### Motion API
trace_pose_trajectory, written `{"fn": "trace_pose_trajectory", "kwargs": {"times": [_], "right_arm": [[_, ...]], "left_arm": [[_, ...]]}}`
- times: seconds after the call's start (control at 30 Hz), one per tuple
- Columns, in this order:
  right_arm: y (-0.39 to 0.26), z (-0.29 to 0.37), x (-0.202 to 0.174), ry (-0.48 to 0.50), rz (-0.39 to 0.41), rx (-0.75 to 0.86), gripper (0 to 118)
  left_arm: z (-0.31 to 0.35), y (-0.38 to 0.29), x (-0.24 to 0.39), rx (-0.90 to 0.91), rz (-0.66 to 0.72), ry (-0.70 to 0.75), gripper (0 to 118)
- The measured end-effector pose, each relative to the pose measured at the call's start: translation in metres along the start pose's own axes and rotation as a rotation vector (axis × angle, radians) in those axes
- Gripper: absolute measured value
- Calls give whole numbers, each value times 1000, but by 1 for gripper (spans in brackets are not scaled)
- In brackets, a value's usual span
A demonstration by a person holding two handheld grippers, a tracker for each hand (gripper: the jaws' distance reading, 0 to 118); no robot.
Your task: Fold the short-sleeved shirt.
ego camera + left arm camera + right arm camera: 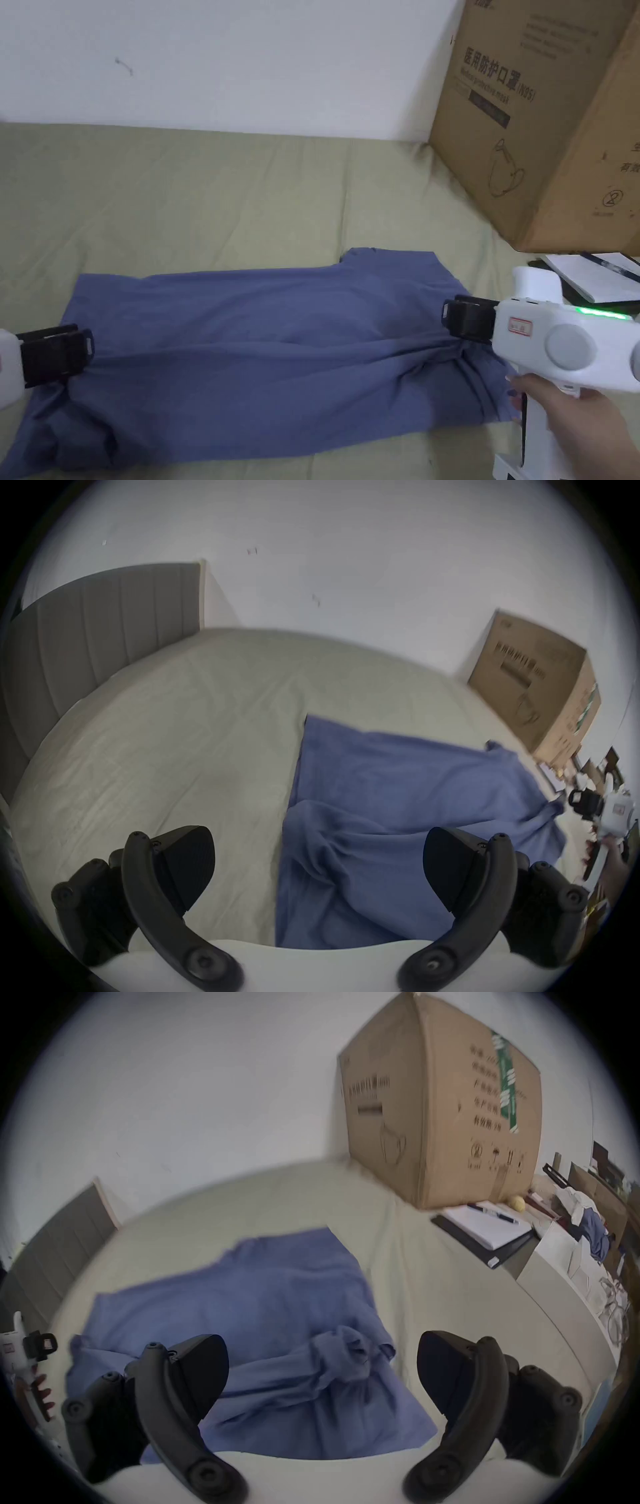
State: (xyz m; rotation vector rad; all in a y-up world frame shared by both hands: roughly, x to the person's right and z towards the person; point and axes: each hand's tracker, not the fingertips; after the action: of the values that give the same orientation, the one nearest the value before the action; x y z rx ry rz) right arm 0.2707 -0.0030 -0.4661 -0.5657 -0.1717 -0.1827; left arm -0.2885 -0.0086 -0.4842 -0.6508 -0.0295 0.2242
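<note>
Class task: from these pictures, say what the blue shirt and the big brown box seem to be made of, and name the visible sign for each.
Shirt: soft matte woven or knit cloth, probably cotton; it bunches and creases.
Box: brown corrugated cardboard, matte; stiff flat sides, printed marks.

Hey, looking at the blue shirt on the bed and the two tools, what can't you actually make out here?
- Shirt: its near left corner runs off the head view's bottom edge.
- Left tool: its body is cut off by the head view's left edge.
- Right tool: in the head view its tips hide the cloth right under them.
- Box: its print is blurred in the right gripper view.
- Items beyond the notebook: too small and blurred to name.
</note>
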Motion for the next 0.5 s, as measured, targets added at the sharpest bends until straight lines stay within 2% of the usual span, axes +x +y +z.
{"fn": "trace_pose_trajectory", "kwargs": {"times": [0.07, 0.13, 0.17, 0.2, 0.23, 0.27, 0.3, 0.33, 0.37, 0.4, 0.43, 0.5], "right_arm": [[-5, 42, 0, 113, -27, 56, 113], [-14, 81, 1, 144, -42, 119, 115], [-20, 107, -1, 153, -39, 153, 115], [-28, 132, -4, 169, -47, 209, 114], [-33, 169, -16, 184, -54, 278, 107], [-43, 195, -20, 196, -55, 352, 96], [-51, 216, -23, 206, -50, 401, 75], [-59, 234, -27, 196, -39, 431, 36], [-64, 250, -32, 212, -28, 458, 6], [-69, 261, -34, 209, -9, 475, 0], [-73, 272, -37, 172, 14, 490, 0], [-74, 282, -33, 208, -1, 476, 0]], "left_arm": [[40, -8, 2, 71, 13, -60, 118], [84, -18, 12, 121, 1, -112, 116], [109, -26, 15, 178, -22, -135, 110], [132, -36, 21, 239, -42, -128, 97], [154, -45, 27, 289, -83, -108, 66], [174, -53, 31, 337, -112, -87, 38], [191, -62, 36, 373, -126, -67, 13], [208, -71, 39, 407, -125, -57, 3], [225, -81, 41, 444, -113, -62, 2], [236, -91, 42, 473, -86, -64, 0], [248, -99, 42, 467, -77, -67, 0], [263, -107, 41, 442, -76, -61, 0]]}}
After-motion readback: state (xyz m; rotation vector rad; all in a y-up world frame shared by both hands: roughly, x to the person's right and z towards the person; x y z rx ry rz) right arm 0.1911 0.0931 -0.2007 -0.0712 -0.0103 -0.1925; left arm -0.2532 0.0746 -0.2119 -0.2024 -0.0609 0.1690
